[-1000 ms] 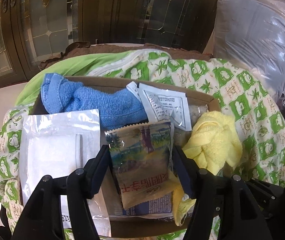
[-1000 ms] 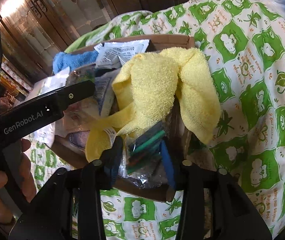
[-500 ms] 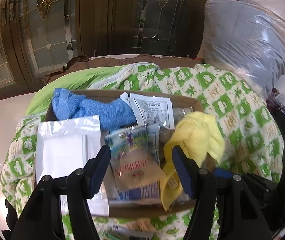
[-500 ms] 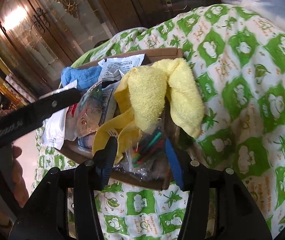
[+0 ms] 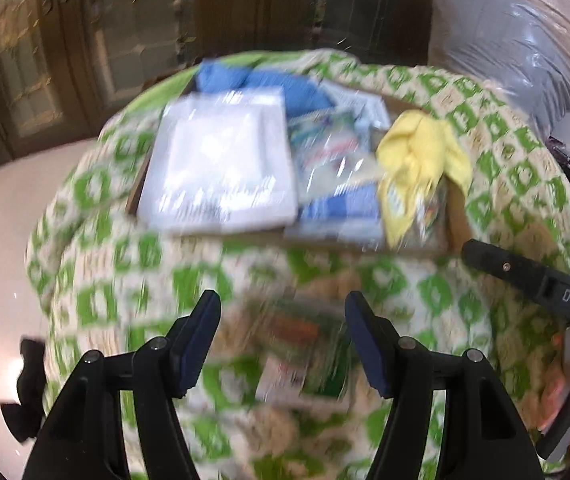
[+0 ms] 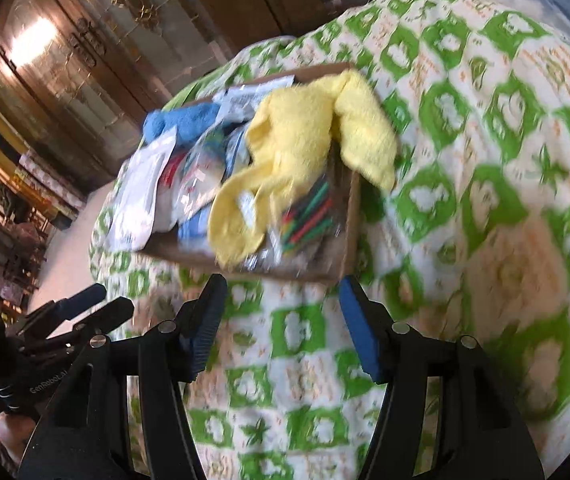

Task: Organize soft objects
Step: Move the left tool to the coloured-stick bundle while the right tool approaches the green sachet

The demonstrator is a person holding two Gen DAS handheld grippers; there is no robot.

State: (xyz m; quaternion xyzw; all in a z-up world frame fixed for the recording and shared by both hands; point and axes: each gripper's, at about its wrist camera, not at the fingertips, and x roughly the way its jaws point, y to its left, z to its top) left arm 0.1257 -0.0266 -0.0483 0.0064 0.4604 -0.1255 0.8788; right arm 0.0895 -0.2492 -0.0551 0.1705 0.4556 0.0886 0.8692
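A cardboard box (image 5: 459, 216) (image 6: 351, 216) sits on a green-and-white blanket (image 5: 133, 272) (image 6: 485, 160). It holds a yellow towel (image 5: 421, 152) (image 6: 305, 140), a blue towel (image 5: 261, 80) (image 6: 181, 120), a white packet (image 5: 221, 152) (image 6: 141, 196), snack packets (image 5: 333, 160) and a bag of coloured sticks (image 6: 309, 216). My left gripper (image 5: 283, 344) is open and empty, well back from the box, above a blurred packet (image 5: 301, 352) on the blanket. My right gripper (image 6: 281, 328) is open and empty, just short of the box's near side.
Dark wooden cabinets with glass doors (image 5: 65, 60) (image 6: 85, 60) stand behind. A large grey plastic-wrapped bundle (image 5: 517, 48) lies at the back right. White floor (image 5: 1, 240) lies left of the blanket. Both views are motion-blurred.
Both grippers have pulled back from the box, which now sits farther off. The left gripper no longer frames the snack packet; the right no longer frames the bag of sticks.
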